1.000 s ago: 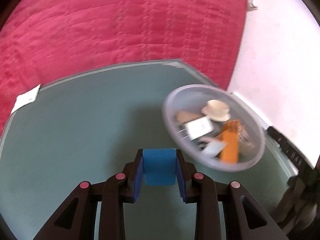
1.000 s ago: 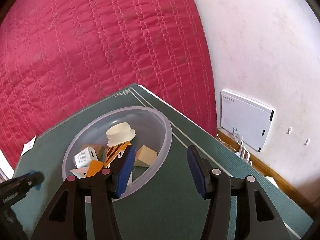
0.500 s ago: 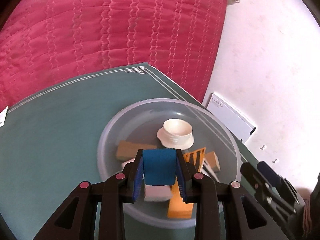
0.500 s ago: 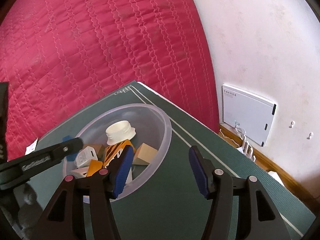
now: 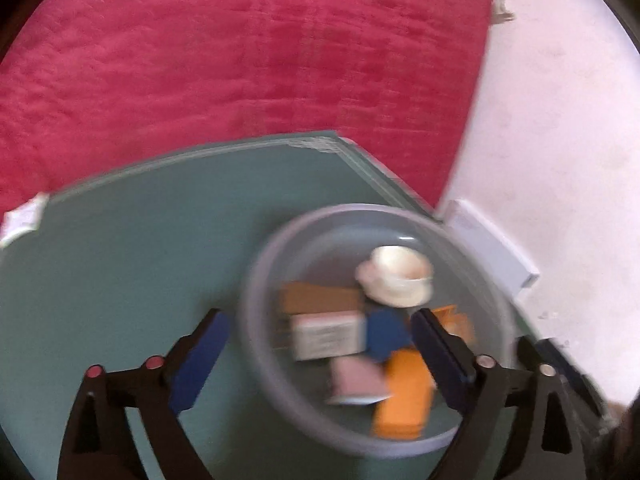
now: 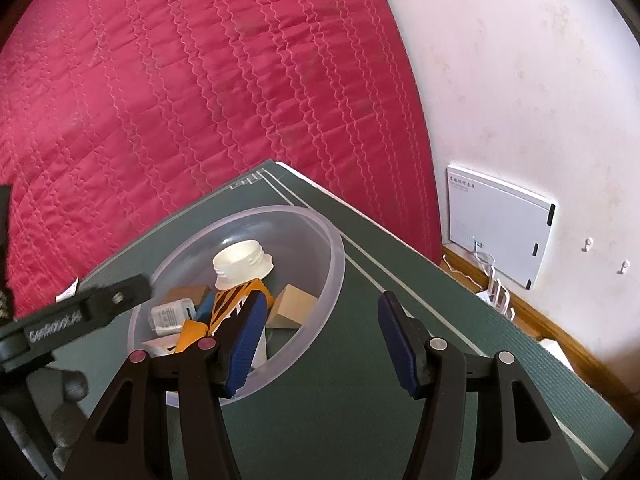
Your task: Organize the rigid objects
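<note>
Setting: one green mat lying over a red quilted cover, with a white wall to the right.
Bowl: one clear plastic bowl resting on the mat near its far corner; it holds the sorted objects.
Bowl contents, counted: one white screw cap at the back; one blue block in the middle, just below the cap in the left wrist view; one white charger-like box; one orange piece with black stripes; two tan wooden blocks, one to each side of the striped piece. Smaller items under these are too hidden to count.
Left gripper: jaws spread wide and empty, one blue pad over the mat outside the bowl's rim, the other over the bowl; this view is motion-blurred.
Right gripper: jaws spread apart, holding nothing; its left pad overlaps the bowl's near rim, its right pad is over bare mat.
Other items: one white wall box mounted low on the wall; one scrap of white paper at the mat's left edge.
</note>
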A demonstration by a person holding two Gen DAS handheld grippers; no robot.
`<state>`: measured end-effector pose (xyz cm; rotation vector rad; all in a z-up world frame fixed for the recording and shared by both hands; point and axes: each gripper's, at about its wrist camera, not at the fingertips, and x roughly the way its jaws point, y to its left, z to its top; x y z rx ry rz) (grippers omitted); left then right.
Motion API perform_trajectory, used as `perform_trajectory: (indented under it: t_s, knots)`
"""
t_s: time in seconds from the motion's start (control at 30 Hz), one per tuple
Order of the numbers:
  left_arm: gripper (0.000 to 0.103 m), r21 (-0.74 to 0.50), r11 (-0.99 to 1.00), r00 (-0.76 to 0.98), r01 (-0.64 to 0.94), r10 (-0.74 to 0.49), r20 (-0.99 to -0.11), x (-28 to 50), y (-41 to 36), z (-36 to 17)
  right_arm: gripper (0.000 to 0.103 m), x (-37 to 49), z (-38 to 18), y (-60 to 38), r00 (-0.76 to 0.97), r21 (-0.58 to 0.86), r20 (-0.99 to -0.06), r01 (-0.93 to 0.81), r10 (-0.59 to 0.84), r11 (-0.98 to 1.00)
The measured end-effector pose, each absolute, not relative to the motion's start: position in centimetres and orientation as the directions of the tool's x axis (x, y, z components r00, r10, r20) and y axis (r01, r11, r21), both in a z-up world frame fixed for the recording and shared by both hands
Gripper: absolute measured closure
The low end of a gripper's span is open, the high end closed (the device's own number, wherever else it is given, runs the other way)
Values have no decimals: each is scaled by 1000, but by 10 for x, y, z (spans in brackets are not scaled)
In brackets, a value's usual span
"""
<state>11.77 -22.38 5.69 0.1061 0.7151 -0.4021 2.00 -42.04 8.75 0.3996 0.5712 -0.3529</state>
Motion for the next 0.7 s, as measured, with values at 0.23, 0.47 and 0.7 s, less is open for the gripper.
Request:
perform_trajectory:
  t_s: [0.23,0.47,0.7]
  knots:
    - [1,64,953,765,295,-195,-614,93,-200,63,37,21,87,-420,788,268,-578,426,-209,864]
    - [1,101,958,806,268,-166,-568,71,-194,65,29,20,87,-421,788,269,-579,425,-207,864]
    - [1,134,950,817,282,-165,-553,58,-198,65,16,24,86,-416,787,271,-591,400,-177,876]
